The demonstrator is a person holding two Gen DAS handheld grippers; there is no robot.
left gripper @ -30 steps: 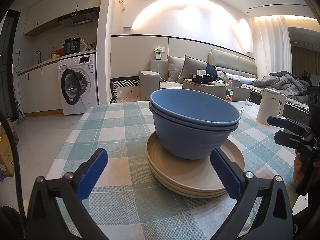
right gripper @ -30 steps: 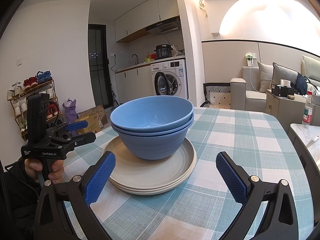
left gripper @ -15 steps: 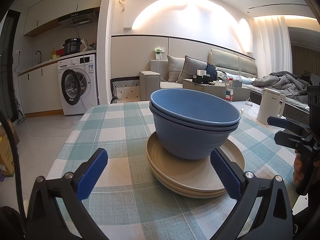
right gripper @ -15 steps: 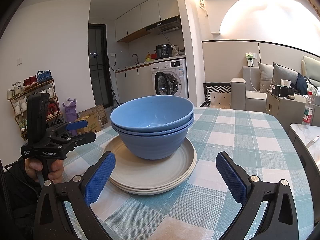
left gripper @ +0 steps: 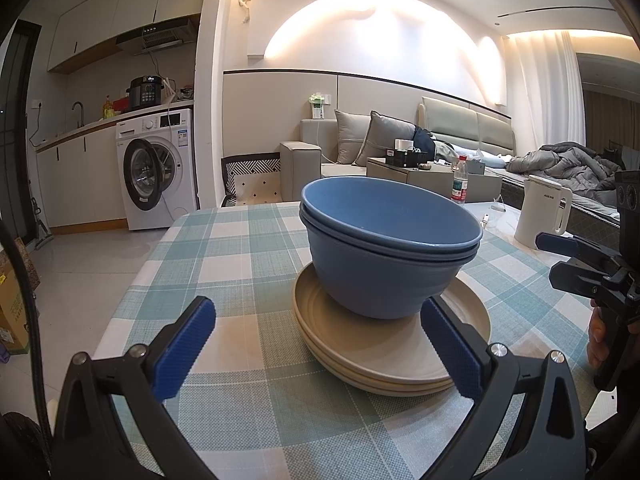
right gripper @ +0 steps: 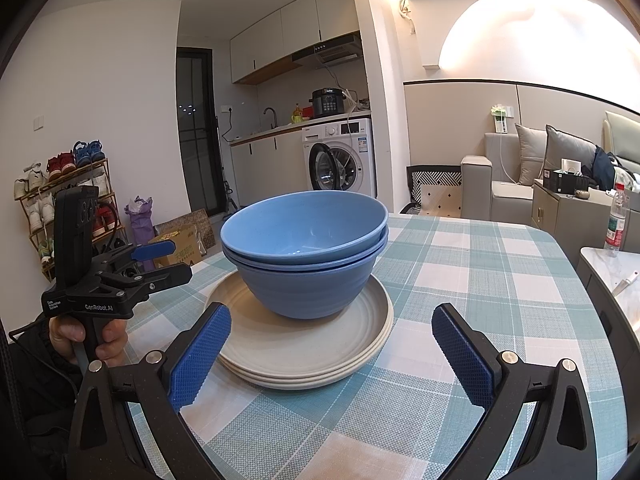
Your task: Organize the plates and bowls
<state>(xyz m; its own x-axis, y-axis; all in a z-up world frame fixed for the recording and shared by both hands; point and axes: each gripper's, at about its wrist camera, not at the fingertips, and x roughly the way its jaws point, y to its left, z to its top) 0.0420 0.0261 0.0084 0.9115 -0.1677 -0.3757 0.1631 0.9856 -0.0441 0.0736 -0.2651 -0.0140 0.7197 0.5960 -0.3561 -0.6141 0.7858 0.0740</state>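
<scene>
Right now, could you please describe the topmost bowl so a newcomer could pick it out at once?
On the teal-and-white checked tablecloth sits a stack of round beige plates. Two deep blue bowls rest on it, nested. The topmost blue bowl is the inner one, whose empty interior shows.

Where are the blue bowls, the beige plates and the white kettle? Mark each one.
blue bowls [right gripper: 308,280]: right wrist view, outer wall of the lower bowl.
beige plates [right gripper: 320,350]: right wrist view, top plate's front rim.
white kettle [left gripper: 540,210]: left wrist view, body.
</scene>
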